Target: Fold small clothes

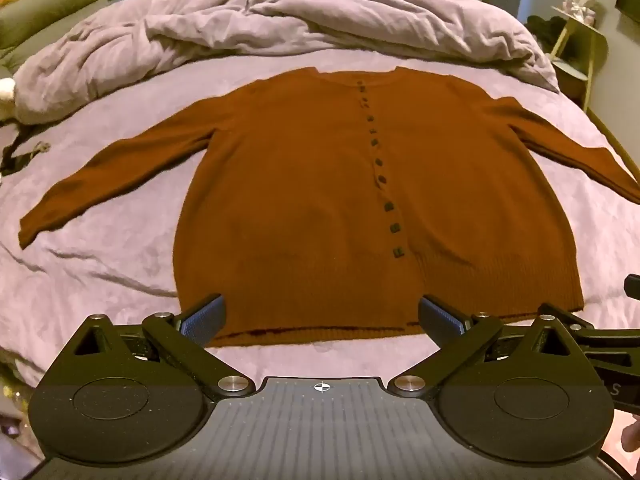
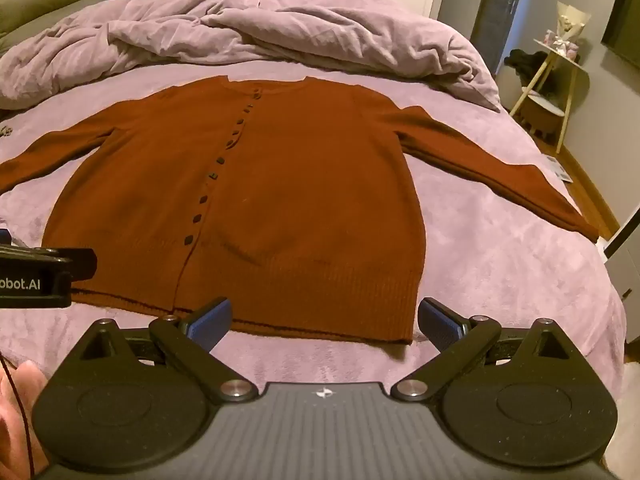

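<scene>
A rust-brown buttoned cardigan (image 1: pixel 304 200) (image 2: pixel 280 200) lies flat on the bed, front up, both sleeves spread out to the sides and a row of dark buttons down its middle. My left gripper (image 1: pixel 320 316) hovers over the hem, wide open, blue pads apart with nothing between them. My right gripper (image 2: pixel 324 318) hangs over the hem's right part, equally open and holding nothing. The left gripper's body (image 2: pixel 36 276) shows at the left edge of the right wrist view.
A lilac sheet (image 1: pixel 100 256) covers the bed, with a crumpled lilac duvet (image 1: pixel 280 20) heaped behind the cardigan. A small side table (image 2: pixel 556 80) stands on the floor to the right. A green headboard or cushion (image 1: pixel 44 12) is at far left.
</scene>
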Demonstrator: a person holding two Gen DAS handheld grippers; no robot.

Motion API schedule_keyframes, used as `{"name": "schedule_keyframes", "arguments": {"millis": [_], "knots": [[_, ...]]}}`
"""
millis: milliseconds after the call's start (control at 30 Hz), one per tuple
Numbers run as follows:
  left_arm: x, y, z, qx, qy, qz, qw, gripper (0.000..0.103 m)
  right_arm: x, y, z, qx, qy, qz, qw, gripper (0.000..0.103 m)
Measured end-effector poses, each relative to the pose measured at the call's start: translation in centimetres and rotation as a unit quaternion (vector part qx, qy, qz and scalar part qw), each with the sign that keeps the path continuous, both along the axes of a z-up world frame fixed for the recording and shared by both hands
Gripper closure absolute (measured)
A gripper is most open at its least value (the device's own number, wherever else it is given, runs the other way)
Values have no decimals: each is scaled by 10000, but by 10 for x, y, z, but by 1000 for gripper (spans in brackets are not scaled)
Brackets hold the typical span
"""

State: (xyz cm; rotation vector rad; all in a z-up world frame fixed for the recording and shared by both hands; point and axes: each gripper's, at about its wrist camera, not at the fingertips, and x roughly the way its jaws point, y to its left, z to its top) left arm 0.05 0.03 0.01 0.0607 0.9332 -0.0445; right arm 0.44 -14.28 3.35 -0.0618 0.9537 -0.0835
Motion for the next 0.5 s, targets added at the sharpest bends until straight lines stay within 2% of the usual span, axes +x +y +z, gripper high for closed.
{"name": "schedule_keyframes", "arguments": {"millis": [500], "knots": [[-2, -5, -14, -14, 21, 4, 10000, 0, 0, -1, -2, 74, 9, -22, 10000, 4]]}}
